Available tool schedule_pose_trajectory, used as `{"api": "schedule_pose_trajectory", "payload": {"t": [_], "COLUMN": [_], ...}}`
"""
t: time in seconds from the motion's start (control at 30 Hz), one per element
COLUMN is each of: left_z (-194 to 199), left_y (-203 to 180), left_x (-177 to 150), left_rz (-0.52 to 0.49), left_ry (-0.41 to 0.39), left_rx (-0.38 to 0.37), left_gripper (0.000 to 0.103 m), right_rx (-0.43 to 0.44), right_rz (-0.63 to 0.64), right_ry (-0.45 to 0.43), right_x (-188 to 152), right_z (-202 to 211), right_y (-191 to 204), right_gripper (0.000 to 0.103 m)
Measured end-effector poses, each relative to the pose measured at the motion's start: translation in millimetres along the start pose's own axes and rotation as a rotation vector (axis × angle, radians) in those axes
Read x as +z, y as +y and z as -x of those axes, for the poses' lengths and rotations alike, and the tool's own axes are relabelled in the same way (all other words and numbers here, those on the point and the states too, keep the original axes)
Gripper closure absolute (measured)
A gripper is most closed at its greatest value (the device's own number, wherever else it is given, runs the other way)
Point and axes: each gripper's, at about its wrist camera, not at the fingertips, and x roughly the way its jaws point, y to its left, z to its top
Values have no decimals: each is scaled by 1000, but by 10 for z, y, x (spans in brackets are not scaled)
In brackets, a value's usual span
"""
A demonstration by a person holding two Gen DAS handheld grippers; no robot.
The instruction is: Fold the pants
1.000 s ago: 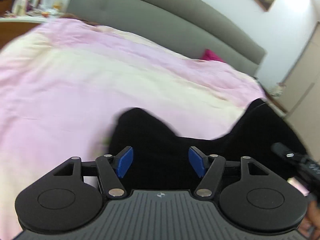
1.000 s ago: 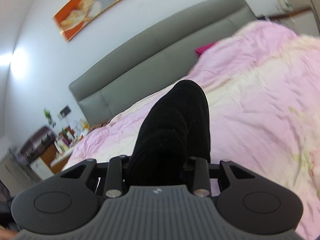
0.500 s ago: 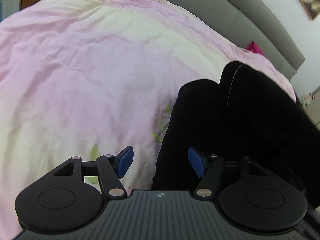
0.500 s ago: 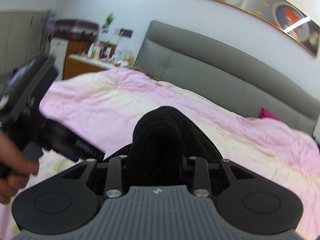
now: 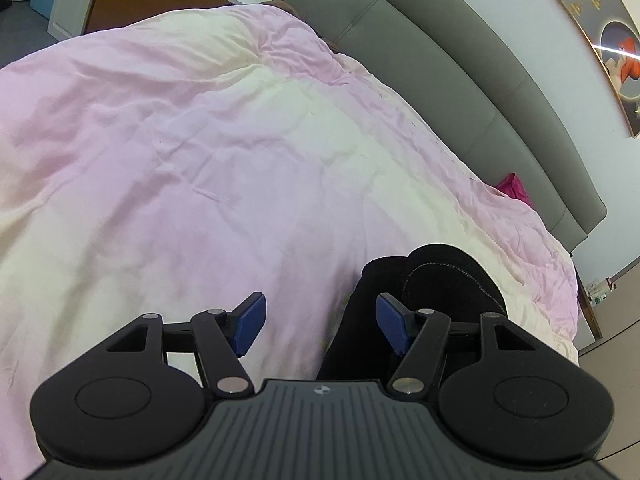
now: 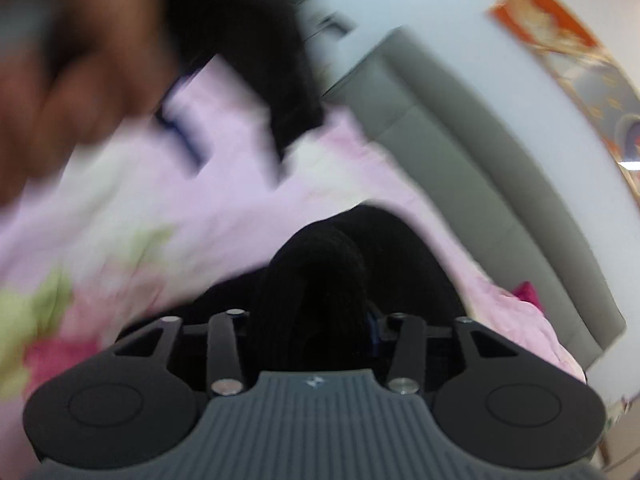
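Currently left gripper empty, fingers spread above pink duvet, beside black pants; right gripper fingers clenched on bunched pants; bed beneath.

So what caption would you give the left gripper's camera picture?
Open left gripper above a pink quilt, black pants bunched by its right finger.

My left hand-held gripper hangs with its two blue-padded fingers spread wide, nothing caught between them. My right hand-held gripper has its fingers drawn in against a bunched fold of the black pants, which hides the pads. In the right wrist view my left hand shows blurred at upper left, wrapped around the left tool's handle.
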Motion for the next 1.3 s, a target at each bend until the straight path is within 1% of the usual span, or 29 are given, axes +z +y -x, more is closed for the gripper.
{"api": "schedule_pose_trajectory", "payload": {"t": [0.03, 0.07, 0.2, 0.3, 0.33, 0.37, 0.47, 0.5, 0.57, 0.6, 0.67, 0.7, 0.77, 0.87, 0.93, 1.0, 1.03, 1.07, 1.1, 1.13, 1.17, 1.23, 1.3], "left_z": [8, 17, 23, 35, 38, 47, 113, 134, 165, 179, 205, 210, 197, 123, 55, -21, -49, -56, -56, -67, -72, -34, 73], "left_y": [-11, -31, -149, -221, -234, -245, -259, -259, -273, -289, -340, -375, -436, -538, -579, -582, -561, -546, -536, -516, -488, -463, -451], "left_x": [-2, -6, -18, -48, -64, -86, -175, -208, -269, -296, -360, -403, -477, -589, -644, -695, -713, -720, -716, -705, -689, -666, -621], "left_rz": [-6, -17, -68, -102, -112, -120, -146, -150, -158, -167, -197, -215, -247, -303, -329, -332, -320, -307, -299, -279, -241, -212, -187], "left_ry": [-1, -2, -3, -5, -1, 4, 16, 23, 45, 53, 65, 74, 102, 165, 206, 257, 274, 272, 269, 286, 305, 314, 293], "left_rx": [-12, -20, -45, -61, -64, -63, -63, -67, -78, -85, -104, -116, -133, -141, -138, -140, -146, -151, -162, -198, -222, -282, -374], "left_gripper": [30, 30, 30, 30, 30, 30, 29, 29, 29, 29, 26, 23, 20, 20, 20, 21, 22, 29, 51, 66, 70, 77, 79], "right_rx": [-13, -30, -14, 41, 71, 97, 118, 147, 251, 281, 300, 295, 259, 180, 153, 134, 135, 142, 149, 153, 157, 160, 173], "right_rz": [58, 85, 2, -36, -46, -54, -26, -63, -191, -220, -264, -298, -383, -535, -634, -720, -749, -774, -786, -789, -784, -774, -775], "right_ry": [1, -15, -48, -64, -58, -52, -72, -81, -121, -138, -164, -166, -157, -116, -70, -42, -41, -42, -45, -46, -42, -34, -35], "right_x": [-42, -52, -19, -47, -62, -91, -159, -136, -165, -183, -260, -322, -485, -803, -1001, -1146, -1184, -1217, -1227, -1226, -1225, -1226, -1229], "right_z": [-9, 48, 343, 489, 466, 421, 419, 469, 674, 750, 878, 923, 983, 992, 949, 934, 941, 949, 943, 938, 918, 896, 892], "right_y": [107, 167, 27, 80, 113, 154, 225, 151, -58, -159, -354, -471, -742, -1182, -1409, -1587, -1632, -1661, -1664, -1651, -1620, -1555, -1505], "right_gripper": [58, 58, 55, 55, 55, 52, 50, 50, 50, 52, 53, 53, 53, 53, 53, 53, 53, 53, 53, 53, 53, 53, 53]}}
